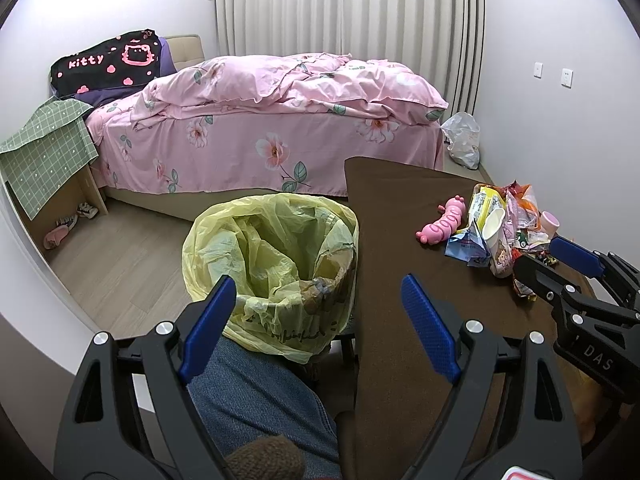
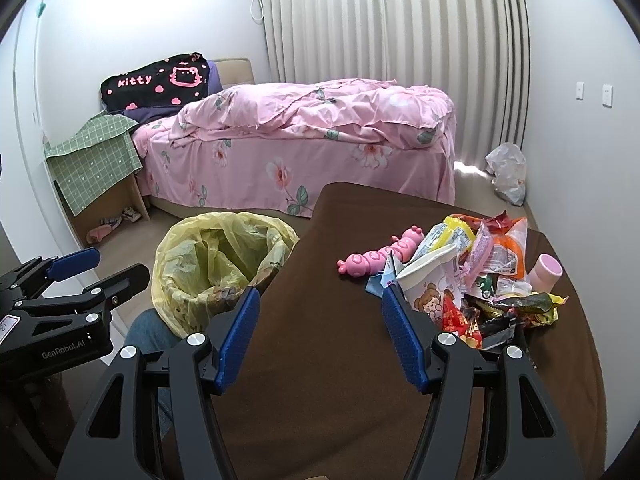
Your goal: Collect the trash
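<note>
Closest to the lens in the right wrist view, the right gripper (image 2: 318, 332) hangs over a table covered in a brown cloth (image 2: 320, 380), its blue-padded jaws spread wide with nothing between them. Taking the bin as the landmark: a wastebasket lined with a yellow plastic bag (image 2: 218, 268) stands on the floor just beside the table's left edge, its mouth open, with little to be seen inside it. To the right of the bin, on the far right part of the table, lies a heap of snack wrappers (image 2: 492, 276), with a crushed paper cup printed with a cartoon girl (image 2: 428, 284) at its near edge, just beside the right gripper's right pad. A pink caterpillar toy (image 2: 380, 258) lies between the bin and the heap, and a small pink cup (image 2: 546, 272) sits beyond the heap, farthest from the bin. The left gripper (image 1: 316, 320) hovers just in front of the bin, above a denim-clad knee (image 1: 260, 392), also wide open and empty. A pink floral bed (image 1: 280, 120) stands behind the bin. Collecting appears to be at its start: the next move probably calls for the right gripper to close on the paper cup and carry it leftward to the bin.
</note>
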`<state>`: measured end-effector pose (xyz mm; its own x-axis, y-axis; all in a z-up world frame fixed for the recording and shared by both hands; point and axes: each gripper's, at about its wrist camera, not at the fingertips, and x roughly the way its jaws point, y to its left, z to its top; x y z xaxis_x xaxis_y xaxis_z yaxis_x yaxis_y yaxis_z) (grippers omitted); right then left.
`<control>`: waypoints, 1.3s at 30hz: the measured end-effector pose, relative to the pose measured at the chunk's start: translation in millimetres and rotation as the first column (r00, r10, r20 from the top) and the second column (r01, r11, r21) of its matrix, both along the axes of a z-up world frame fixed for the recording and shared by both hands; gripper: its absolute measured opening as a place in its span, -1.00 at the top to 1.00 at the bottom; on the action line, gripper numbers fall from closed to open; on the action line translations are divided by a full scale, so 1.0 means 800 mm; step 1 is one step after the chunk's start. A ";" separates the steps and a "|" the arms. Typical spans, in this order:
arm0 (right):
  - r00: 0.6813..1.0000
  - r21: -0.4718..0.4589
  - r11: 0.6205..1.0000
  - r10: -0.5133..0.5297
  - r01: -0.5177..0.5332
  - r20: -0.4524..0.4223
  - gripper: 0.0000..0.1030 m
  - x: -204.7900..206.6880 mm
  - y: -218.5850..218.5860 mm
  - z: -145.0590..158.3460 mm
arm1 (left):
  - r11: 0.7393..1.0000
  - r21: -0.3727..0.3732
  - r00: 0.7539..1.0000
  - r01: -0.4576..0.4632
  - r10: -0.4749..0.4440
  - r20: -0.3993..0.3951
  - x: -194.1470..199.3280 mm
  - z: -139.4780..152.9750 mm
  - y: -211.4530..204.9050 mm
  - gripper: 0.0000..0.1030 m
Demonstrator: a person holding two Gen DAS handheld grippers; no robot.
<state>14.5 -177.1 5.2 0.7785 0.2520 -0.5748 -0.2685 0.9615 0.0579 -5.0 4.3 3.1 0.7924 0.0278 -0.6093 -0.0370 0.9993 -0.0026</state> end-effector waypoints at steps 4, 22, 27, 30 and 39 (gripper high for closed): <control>1.000 -0.001 1.000 -0.001 0.001 -0.002 -0.17 0.000 0.000 0.000 | 1.000 0.000 1.000 0.000 0.000 0.000 0.000 0.000 0.001 -0.56; 1.000 0.000 1.000 -0.001 0.001 -0.004 -0.17 0.000 0.000 0.000 | 1.000 -0.003 1.000 -0.004 0.004 -0.001 -0.002 0.004 0.003 -0.56; 1.000 0.000 1.000 0.000 0.000 -0.003 -0.17 0.001 0.000 0.000 | 1.000 -0.003 1.000 -0.003 0.003 -0.001 -0.002 0.004 0.003 -0.56; 1.000 0.000 1.000 0.001 -0.001 -0.005 -0.17 0.000 0.001 0.001 | 1.000 -0.003 1.000 -0.003 0.003 -0.001 -0.002 0.004 0.003 -0.56; 1.000 0.000 1.000 0.002 -0.002 -0.007 -0.17 0.000 0.001 0.001 | 1.000 -0.004 1.000 -0.003 0.003 -0.001 -0.002 0.004 0.004 -0.56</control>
<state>14.5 -176.2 5.7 0.7739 0.2539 -0.5802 -0.2702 0.9609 0.0601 -6.7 7.3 6.3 0.7917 0.0276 -0.6103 -0.0396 0.9992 -0.0062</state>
